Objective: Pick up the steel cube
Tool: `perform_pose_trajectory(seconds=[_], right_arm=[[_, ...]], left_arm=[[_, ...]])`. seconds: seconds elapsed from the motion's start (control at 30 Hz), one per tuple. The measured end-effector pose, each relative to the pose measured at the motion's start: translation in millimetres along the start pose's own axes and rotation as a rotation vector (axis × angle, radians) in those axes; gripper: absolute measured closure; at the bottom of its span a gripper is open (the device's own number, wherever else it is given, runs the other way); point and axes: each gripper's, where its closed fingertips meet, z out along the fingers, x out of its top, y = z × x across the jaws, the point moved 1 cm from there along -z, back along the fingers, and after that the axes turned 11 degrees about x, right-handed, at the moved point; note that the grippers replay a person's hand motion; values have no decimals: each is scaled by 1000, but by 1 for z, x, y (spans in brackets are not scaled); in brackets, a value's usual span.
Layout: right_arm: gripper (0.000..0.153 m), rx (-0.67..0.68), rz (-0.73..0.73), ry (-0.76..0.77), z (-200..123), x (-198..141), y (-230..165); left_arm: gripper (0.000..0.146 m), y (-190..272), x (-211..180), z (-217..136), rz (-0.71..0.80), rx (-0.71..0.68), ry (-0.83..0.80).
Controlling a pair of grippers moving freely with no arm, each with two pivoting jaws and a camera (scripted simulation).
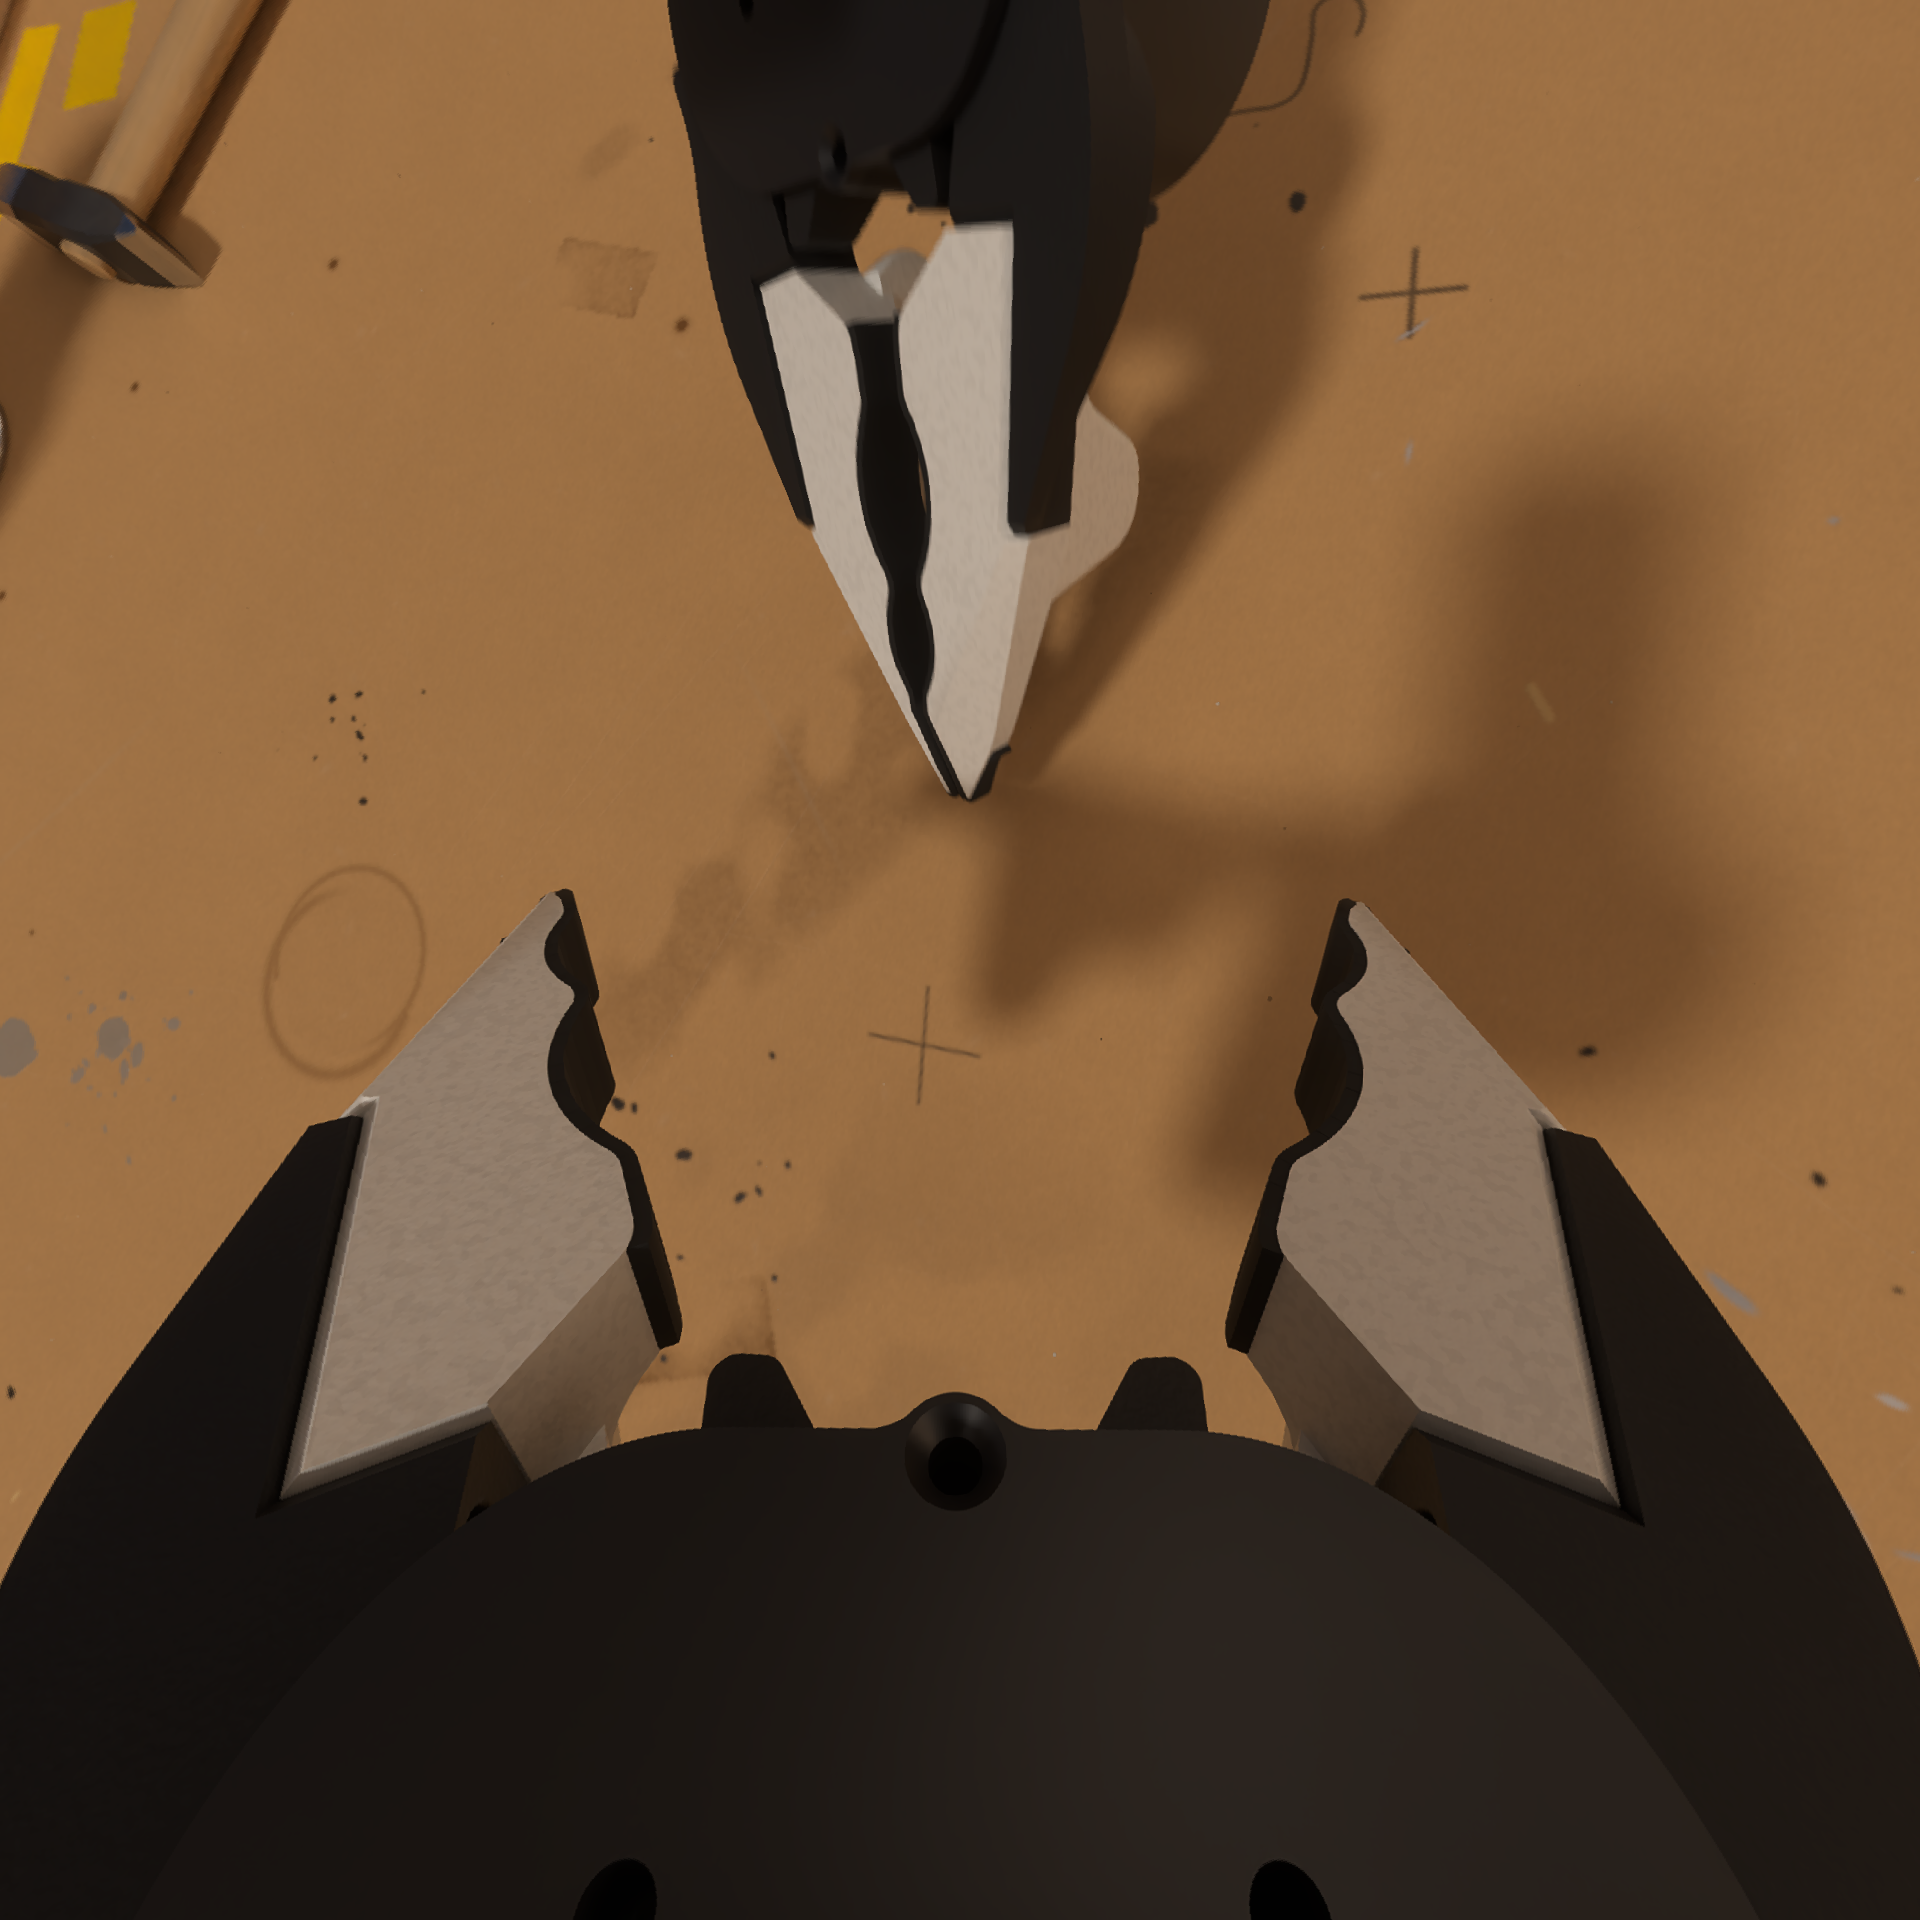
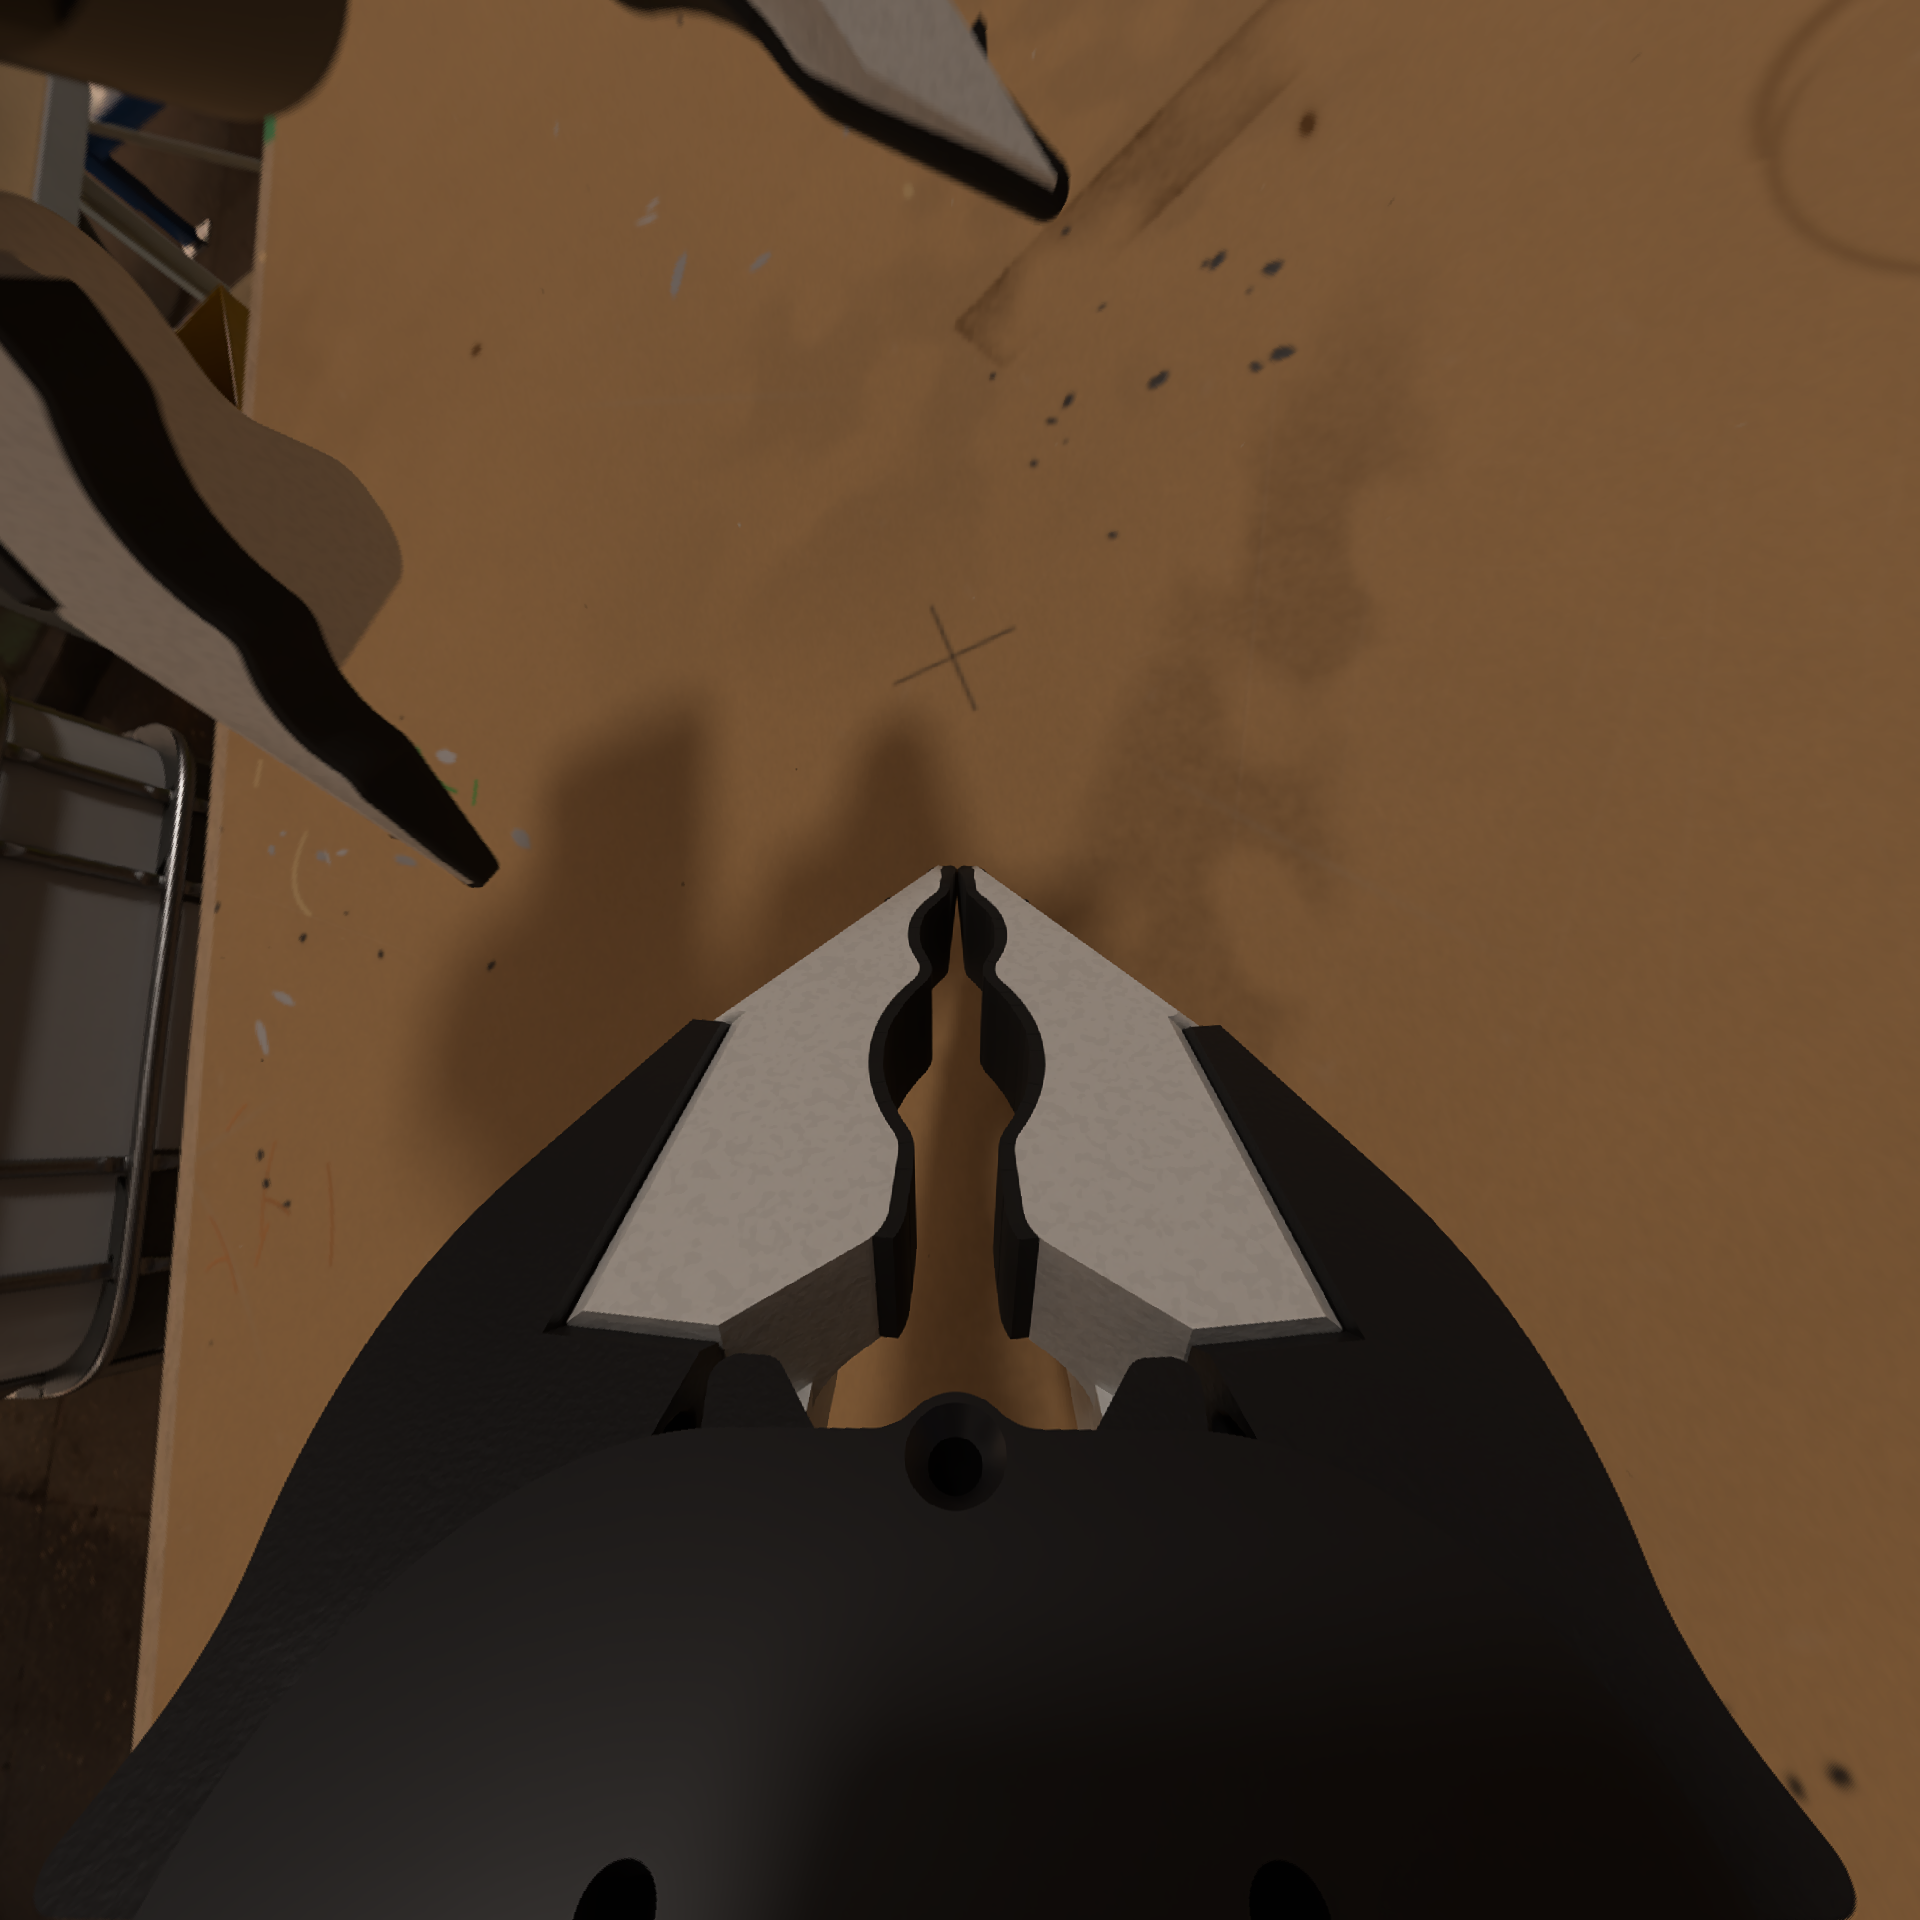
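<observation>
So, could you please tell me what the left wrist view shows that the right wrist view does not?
Only the left wrist view shows a hammer at the top left and the open left gripper whole. Only the right wrist view shows the table edge and a metal rack beyond. Both show the shut right gripper, the brown table and a pencilled cross. Neither shows the steel cube.

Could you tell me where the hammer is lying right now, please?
The hammer lies in the far upper-left corner of the left wrist view, on the brown table, well left of the shut right claw.
</observation>
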Motion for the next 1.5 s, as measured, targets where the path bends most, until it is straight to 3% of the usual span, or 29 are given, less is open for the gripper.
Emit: perform_pose_trajectory(seconds=[0.3,0.57,0.7,0.8,0.97,1.13,1.3,1.5], right_arm=[[151,-68,12,27,-49,-4,7],[148,-101,-7,-16,-53,-17,4],[142,-188,0,1,-92,-21,19],[132,-234,3,-79,-115,-43,24],[116,-256,-35,-181,-109,-77,14],[119,-342,-101,-193,-108,-93,25],[126,-338,-227,-224,-103,-93,26],[126,-323,-252,-214,-103,-91,29]], left_arm=[[10,0,0,0,10,2,-10],[10,-1,-1,0,8,3,-15],[10,-1,-1,0,9,1,-14],[10,-1,-1,0,14,3,-18],[10,-1,-1,0,16,5,-21],[10,-1,-1,0,16,6,-20],[10,0,-2,0,18,7,-19],[10,-1,-3,0,16,5,-21]])
